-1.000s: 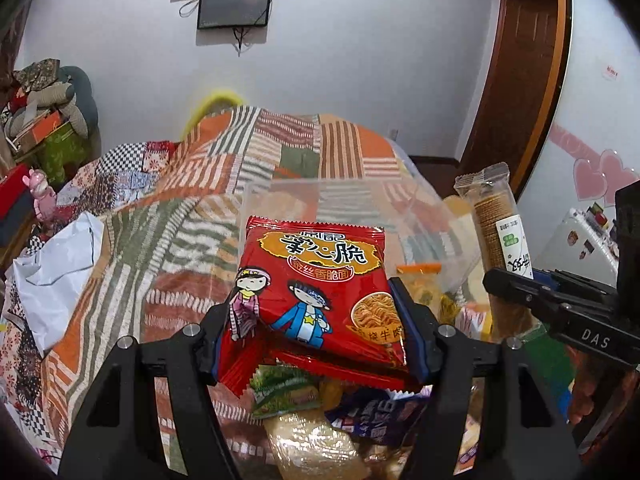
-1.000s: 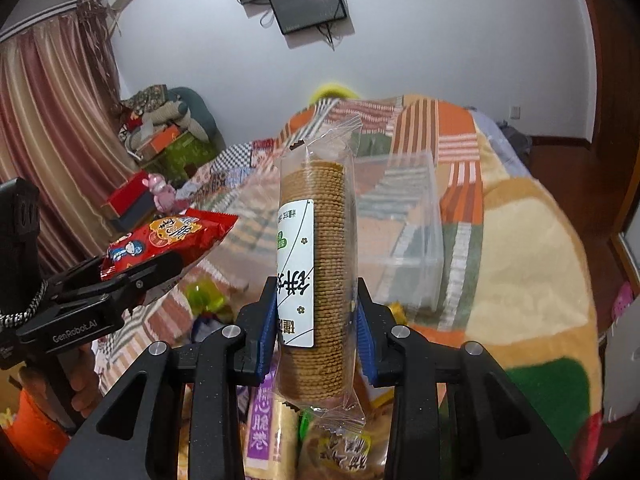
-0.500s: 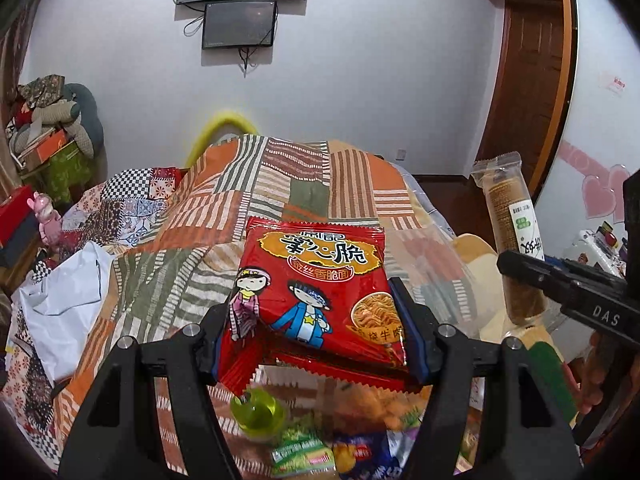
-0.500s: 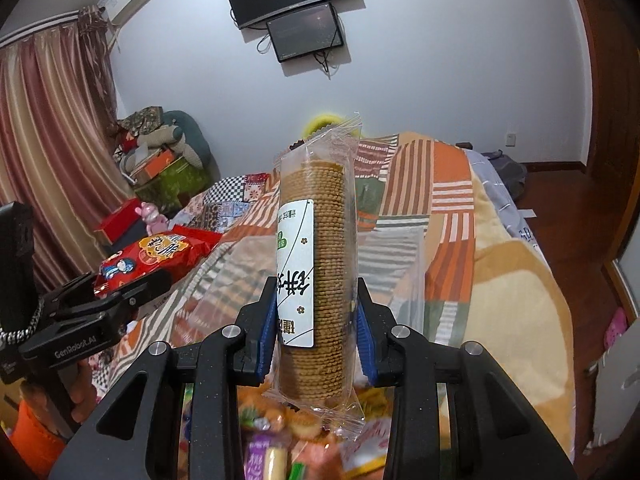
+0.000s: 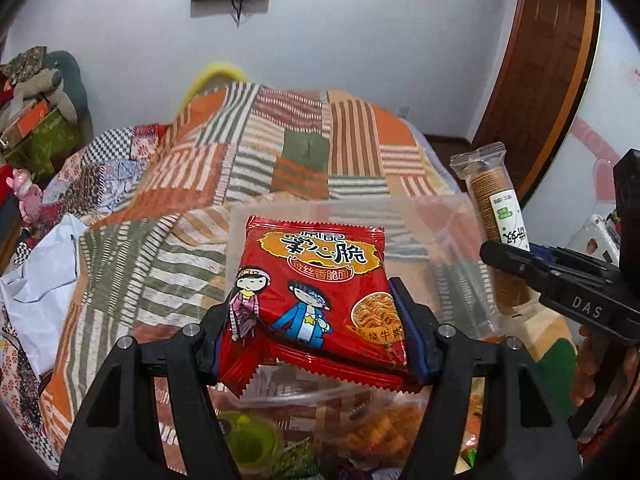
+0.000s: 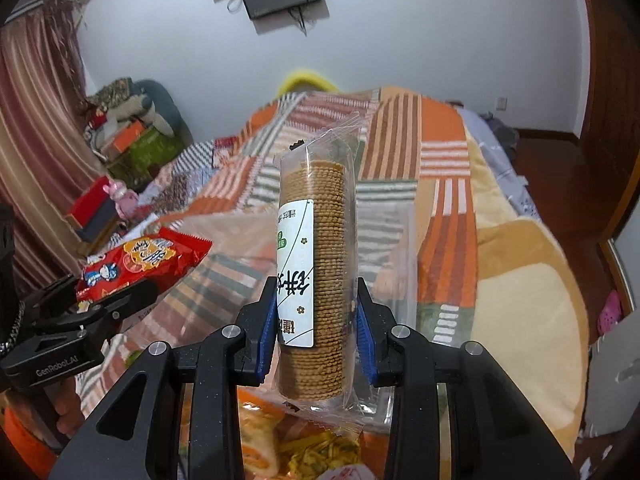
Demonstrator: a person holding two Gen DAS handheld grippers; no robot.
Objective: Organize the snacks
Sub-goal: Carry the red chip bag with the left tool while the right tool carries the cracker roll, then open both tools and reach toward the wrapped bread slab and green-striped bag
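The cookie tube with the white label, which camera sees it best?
The right wrist view: the cookie tube stands upright mid-frame, gripped by the right tongs, its stacked cookies and label sharp. The left wrist view shows it off at the right edge, partly hidden behind those tongs.

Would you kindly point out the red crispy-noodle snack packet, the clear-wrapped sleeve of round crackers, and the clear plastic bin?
red crispy-noodle snack packet (image 5: 316,292): left wrist view, printed front face.
clear-wrapped sleeve of round crackers (image 6: 326,264): right wrist view, cracker stack mid-length.
clear plastic bin (image 5: 436,220): left wrist view, far wall.
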